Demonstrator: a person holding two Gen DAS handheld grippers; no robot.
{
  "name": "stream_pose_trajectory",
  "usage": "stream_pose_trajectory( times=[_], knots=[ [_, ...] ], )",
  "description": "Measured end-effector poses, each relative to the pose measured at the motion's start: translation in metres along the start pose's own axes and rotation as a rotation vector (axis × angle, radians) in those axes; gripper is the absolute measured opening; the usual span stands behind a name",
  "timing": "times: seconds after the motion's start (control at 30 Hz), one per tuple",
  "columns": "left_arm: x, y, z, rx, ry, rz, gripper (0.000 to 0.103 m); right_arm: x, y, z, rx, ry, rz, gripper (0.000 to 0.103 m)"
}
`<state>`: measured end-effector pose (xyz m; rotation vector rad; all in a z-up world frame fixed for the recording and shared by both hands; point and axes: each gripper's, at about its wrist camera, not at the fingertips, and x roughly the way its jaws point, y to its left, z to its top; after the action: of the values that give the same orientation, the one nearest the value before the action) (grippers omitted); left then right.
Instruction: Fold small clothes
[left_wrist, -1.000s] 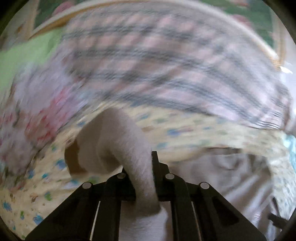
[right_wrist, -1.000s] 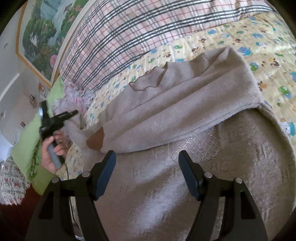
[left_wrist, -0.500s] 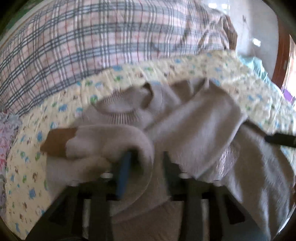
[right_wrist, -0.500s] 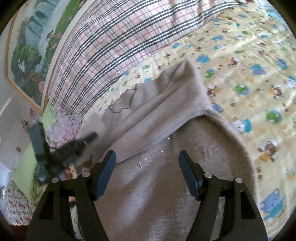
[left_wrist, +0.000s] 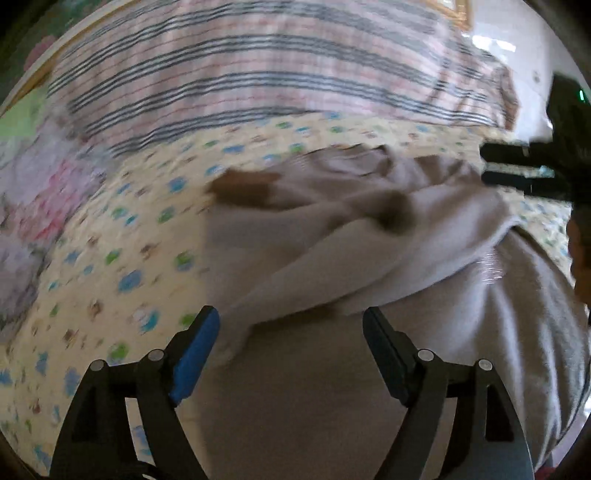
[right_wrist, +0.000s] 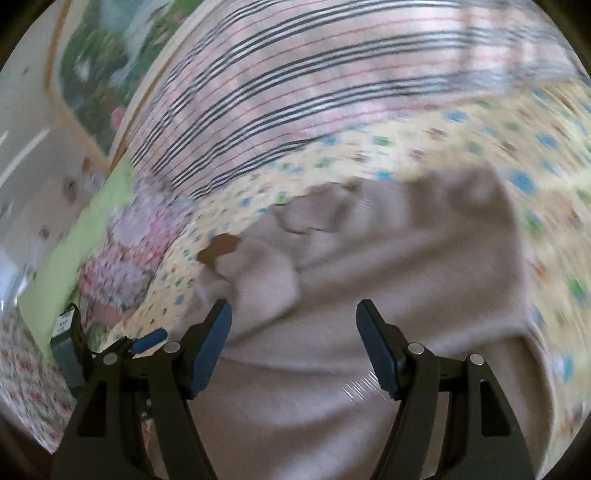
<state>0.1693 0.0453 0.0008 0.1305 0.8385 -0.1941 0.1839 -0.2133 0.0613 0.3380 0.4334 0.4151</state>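
Left gripper (left_wrist: 290, 350) over the beige sweater (left_wrist: 369, 406), jaws opening, nothing pinched between. Right gripper (right_wrist: 293, 343) alike, jaws held apart, empty. Sweater spread flat on the yellow cartoon-print bedsheet (left_wrist: 110, 266), sleeve (left_wrist: 314, 258) folded across the body. Beyond, plaid quilt (right_wrist: 314, 92) heaped; framed painting (right_wrist: 96, 74) on the wall.

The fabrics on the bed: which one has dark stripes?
The plaid blanket at the far side, pink with dark stripes. The sweater is plain beige; the sheet is yellow with small prints.
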Motion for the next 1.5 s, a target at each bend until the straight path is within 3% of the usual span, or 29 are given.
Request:
stream_pose_trajectory(
  times=[0.13,0.27,0.43,0.57,0.6,0.63,0.7,0.9,0.93,1.07,1.13,1.23,1.37,1.4,1.5],
  knots=[
    [0.015,0.027,-0.003,-0.068,0.024,0.013,0.08,0.054,0.036,0.03,-0.121,0.068,0.013,0.071],
    [0.033,0.028,-0.004,-0.072,0.045,0.051,0.08,0.11,0.064,0.05,-0.234,0.151,0.004,0.071],
    [0.054,0.039,-0.014,-0.171,0.091,0.08,0.08,0.168,0.106,0.051,-0.386,0.26,0.01,0.071],
    [0.056,0.055,-0.016,-0.254,0.094,0.074,0.08,0.21,0.134,0.032,-0.559,0.327,-0.112,0.07],
    [0.056,0.058,-0.016,-0.267,0.097,0.074,0.08,0.217,0.132,0.03,-0.556,0.331,-0.129,0.056],
    [0.056,0.059,-0.015,-0.275,0.099,0.075,0.08,0.22,0.126,0.032,-0.526,0.329,-0.142,0.026],
    [0.055,0.06,-0.012,-0.278,0.097,0.09,0.08,0.207,0.108,0.042,-0.419,0.277,-0.121,0.011],
    [0.057,0.049,0.007,-0.242,0.085,0.171,0.077,0.09,0.046,0.068,-0.116,-0.009,-0.01,0.009],
    [0.056,0.049,0.007,-0.248,0.087,0.203,0.075,0.064,0.033,0.068,-0.076,-0.069,-0.006,0.009],
    [0.054,0.058,-0.001,-0.312,0.09,0.209,0.075,-0.029,-0.036,0.038,0.098,-0.277,-0.016,0.009],
    [0.054,0.058,-0.005,-0.325,0.094,0.222,0.075,-0.048,-0.072,0.011,0.175,-0.279,-0.061,0.009],
    [0.05,0.052,-0.008,-0.306,0.094,0.245,0.075,-0.043,-0.11,-0.025,0.289,-0.204,-0.087,0.009],
    [0.05,0.053,-0.012,-0.295,0.1,0.271,0.076,-0.043,-0.122,-0.058,0.325,-0.115,-0.121,0.012],
    [0.05,0.054,-0.013,-0.304,0.104,0.269,0.076,-0.047,-0.122,-0.063,0.331,-0.117,-0.13,0.016],
    [0.049,0.058,-0.017,-0.327,0.106,0.257,0.076,-0.066,-0.124,-0.063,0.361,-0.162,-0.153,0.045]
  ],
)
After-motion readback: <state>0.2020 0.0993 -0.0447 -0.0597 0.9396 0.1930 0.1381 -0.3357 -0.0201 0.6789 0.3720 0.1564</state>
